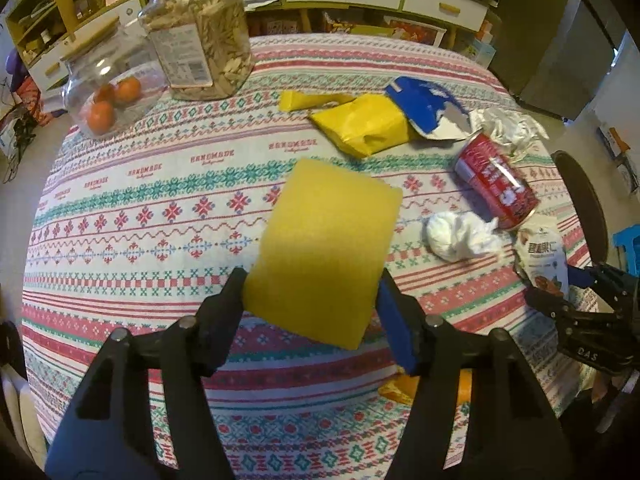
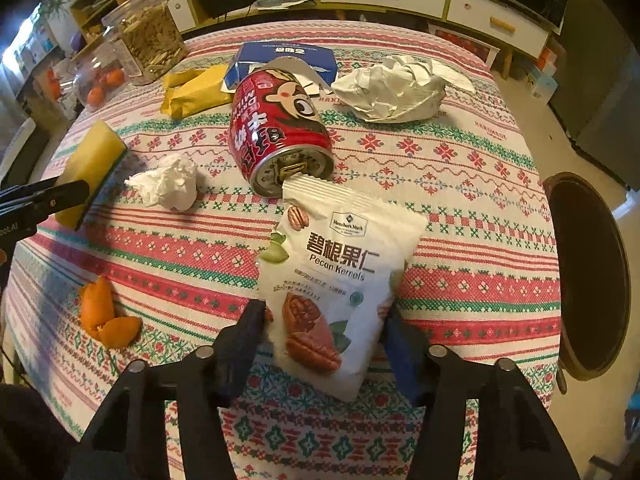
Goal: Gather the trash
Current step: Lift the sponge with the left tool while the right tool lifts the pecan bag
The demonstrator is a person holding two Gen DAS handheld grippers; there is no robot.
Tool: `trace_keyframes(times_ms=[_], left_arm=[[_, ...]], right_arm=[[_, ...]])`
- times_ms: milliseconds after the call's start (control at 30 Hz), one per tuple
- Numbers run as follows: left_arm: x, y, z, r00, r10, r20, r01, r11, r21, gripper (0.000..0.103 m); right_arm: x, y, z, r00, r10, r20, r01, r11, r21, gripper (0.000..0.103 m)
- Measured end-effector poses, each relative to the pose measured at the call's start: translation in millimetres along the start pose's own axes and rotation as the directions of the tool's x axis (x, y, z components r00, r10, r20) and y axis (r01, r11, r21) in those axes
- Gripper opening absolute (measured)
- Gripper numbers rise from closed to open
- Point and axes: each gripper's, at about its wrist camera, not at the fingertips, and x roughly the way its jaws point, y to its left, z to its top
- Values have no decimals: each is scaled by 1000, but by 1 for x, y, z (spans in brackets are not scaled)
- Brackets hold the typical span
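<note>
The yellow sponge (image 1: 324,248) is clamped between the jaws of the left tool (image 1: 312,300) and looks lifted just clear of the patterned worktop (image 1: 120,216); the right wrist view shows it held out at the left edge. The white pecan packet (image 2: 336,284) sits between the jaws of the right tool (image 2: 326,340), which press on both its sides, its far end lying against the tipped red can (image 2: 280,132). Around these lie the other scraps: a white tissue wad (image 2: 170,184), orange peel (image 2: 106,316), a crumpled white paper (image 2: 394,88), a yellow wrapper (image 2: 196,92) and a torn blue carton (image 2: 280,62). By my reading the step is pick-up, both pieces just seized. Next comes lifting each clear and carrying it to a bin, which neither view shows.
</note>
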Motion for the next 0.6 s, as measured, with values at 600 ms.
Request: trace_keyframes(times_ms=[600], left_arm=[[-26,-43,5,996,-66,55,64,997,43,65]], right_arm=[[-36,-41,-7,998,34,54,-37,998,58,20]])
